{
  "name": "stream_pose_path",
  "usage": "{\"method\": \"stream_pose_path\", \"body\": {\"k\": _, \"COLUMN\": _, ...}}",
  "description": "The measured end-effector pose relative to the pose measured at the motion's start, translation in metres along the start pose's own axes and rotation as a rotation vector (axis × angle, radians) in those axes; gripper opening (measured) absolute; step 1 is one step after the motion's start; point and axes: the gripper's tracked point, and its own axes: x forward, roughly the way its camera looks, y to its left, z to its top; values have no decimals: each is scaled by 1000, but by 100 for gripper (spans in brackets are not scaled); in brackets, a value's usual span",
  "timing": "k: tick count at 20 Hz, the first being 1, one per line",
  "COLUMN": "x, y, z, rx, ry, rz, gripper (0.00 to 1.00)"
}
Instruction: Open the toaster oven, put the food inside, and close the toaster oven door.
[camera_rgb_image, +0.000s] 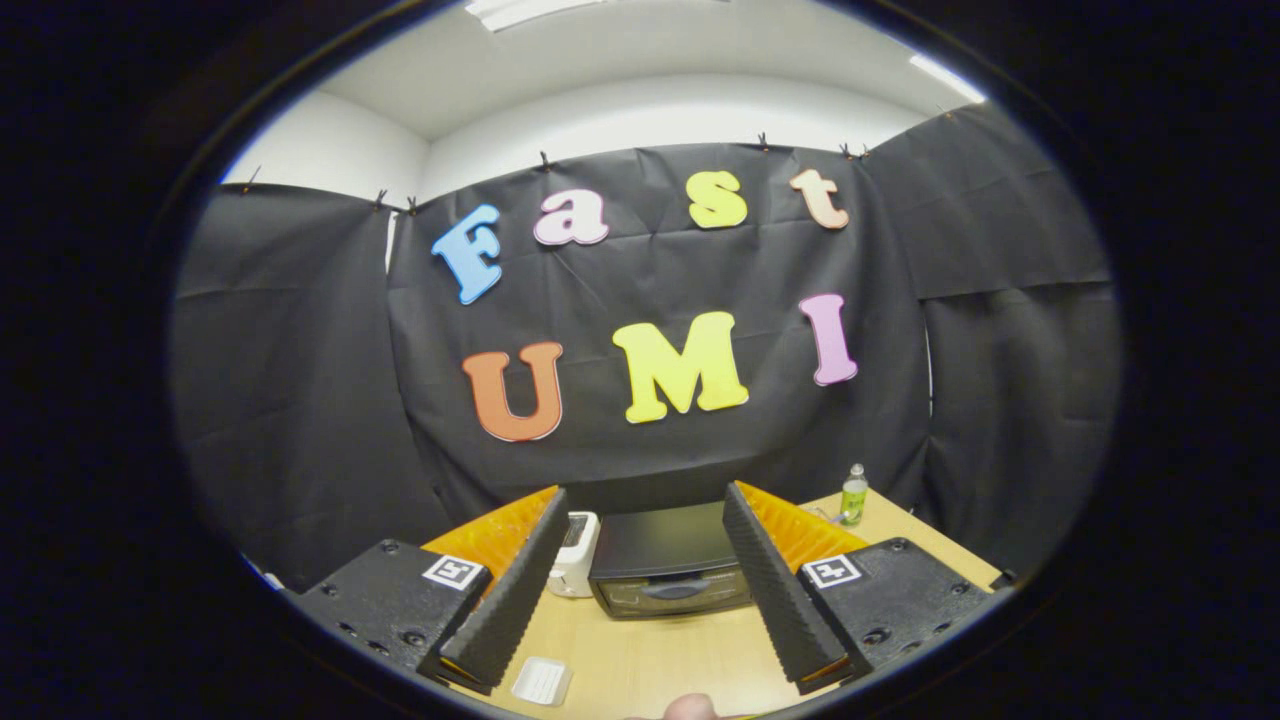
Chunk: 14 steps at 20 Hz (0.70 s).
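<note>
A black toaster oven (668, 560) stands on the wooden table (660, 655) beyond my fingers, its door shut with the handle facing me. My gripper (645, 660) hangs above the table, open wide, with nothing between its fingers (510, 590). A small white flat tray or packet (541, 680) lies on the table by the left finger's tip. A rounded pinkish thing (690, 708) pokes in at the table's near edge; I cannot tell what it is.
A white pop-up toaster (575, 553) stands just left of the oven. A small green bottle (853, 495) stands at the back right of the table. Black cloth walls close in behind and on both sides.
</note>
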Motion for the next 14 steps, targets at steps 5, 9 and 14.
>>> {"method": "stream_pose_path", "body": {"k": 5, "x": 14, "y": -2, "z": -5, "rx": 7, "ry": 7, "rz": -4, "gripper": 100}}
{"method": "stream_pose_path", "body": {"k": 9, "x": 20, "y": 0, "z": -5, "rx": 4, "ry": -1, "rz": -8, "gripper": 100}}
{"method": "stream_pose_path", "body": {"k": 14, "x": 28, "y": 12, "z": -11, "rx": 3, "ry": 14, "rz": 6, "gripper": 100}}
